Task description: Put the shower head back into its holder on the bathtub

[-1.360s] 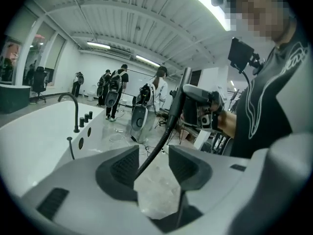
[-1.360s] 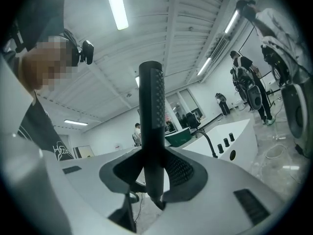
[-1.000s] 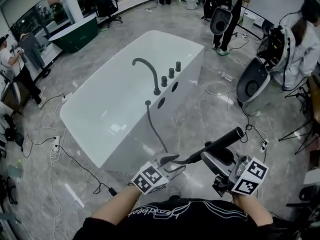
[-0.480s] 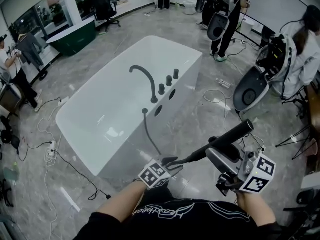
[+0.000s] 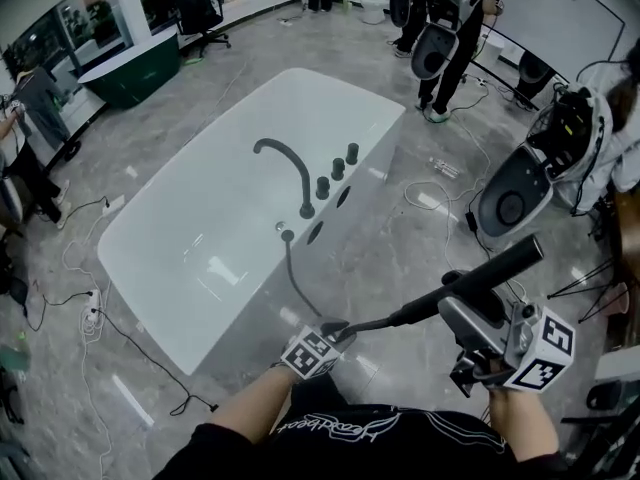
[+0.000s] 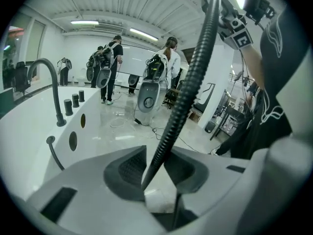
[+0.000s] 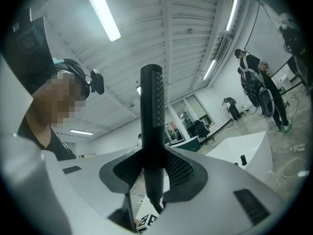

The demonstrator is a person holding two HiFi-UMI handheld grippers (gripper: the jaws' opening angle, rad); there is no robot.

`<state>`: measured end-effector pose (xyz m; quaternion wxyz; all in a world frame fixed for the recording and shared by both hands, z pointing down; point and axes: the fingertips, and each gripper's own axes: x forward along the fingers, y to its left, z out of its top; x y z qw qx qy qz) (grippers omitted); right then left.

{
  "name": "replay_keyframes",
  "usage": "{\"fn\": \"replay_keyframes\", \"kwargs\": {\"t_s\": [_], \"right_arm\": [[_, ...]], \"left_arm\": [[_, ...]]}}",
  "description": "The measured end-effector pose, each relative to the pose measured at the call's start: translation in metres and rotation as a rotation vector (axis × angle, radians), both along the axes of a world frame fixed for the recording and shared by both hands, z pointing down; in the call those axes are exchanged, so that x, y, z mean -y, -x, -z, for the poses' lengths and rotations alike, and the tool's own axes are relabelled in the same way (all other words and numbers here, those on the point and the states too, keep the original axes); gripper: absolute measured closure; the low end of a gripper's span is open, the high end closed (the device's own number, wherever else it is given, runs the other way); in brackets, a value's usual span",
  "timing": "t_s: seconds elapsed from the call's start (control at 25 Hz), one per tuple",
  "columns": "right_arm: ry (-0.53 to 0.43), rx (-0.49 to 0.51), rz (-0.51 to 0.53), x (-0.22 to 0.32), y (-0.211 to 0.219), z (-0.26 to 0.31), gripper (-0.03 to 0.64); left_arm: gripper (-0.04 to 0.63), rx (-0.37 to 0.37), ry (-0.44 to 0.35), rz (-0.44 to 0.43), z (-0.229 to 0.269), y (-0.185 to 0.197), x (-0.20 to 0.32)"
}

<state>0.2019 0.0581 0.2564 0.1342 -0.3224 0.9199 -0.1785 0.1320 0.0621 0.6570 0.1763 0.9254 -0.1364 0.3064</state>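
Overhead, the slim black cylindrical shower head [image 5: 495,268] slants over the floor with its tip toward two o'clock. It is clenched in the right gripper [image 5: 458,303], well apart from the white oval bathtub [image 5: 180,258] at ten o'clock. Left gripper view: the left gripper's [image 5: 333,331] jaws, just closing, loosely flank the black ribbed hose [image 5: 375,321]. Only the right gripper view shows the head's dotted face.

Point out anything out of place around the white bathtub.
The black stick-shaped shower head is out of its holder: the right gripper holds it clear of the white bathtub, its dark ribbed hose strung from the deck.
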Motion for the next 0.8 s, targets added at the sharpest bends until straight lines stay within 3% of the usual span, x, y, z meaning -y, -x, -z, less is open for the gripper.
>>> {"fn": "replay_keyframes", "kwargs": {"t_s": [0.12,0.36,0.6,0.8], "right_arm": [[0.000,-0.041,-0.028,0.025,0.002,-0.003,0.480],[0.043,-0.109,-0.106,0.071,-0.001,-0.022,0.480],[0.065,-0.273,-0.227,0.106,-0.012,-0.052,0.480],[0.128,-0.377,-0.273,0.123,-0.021,-0.087,0.480]], "left_arm": [[0.523,0.027,0.005,-0.028,-0.012,0.001,0.012],[0.532,0.072,0.033,-0.023,-0.020,0.033,0.040],[0.532,0.078,0.051,0.086,0.000,0.085,0.069],[0.532,0.064,0.012,0.161,0.038,0.111,0.097]]}}
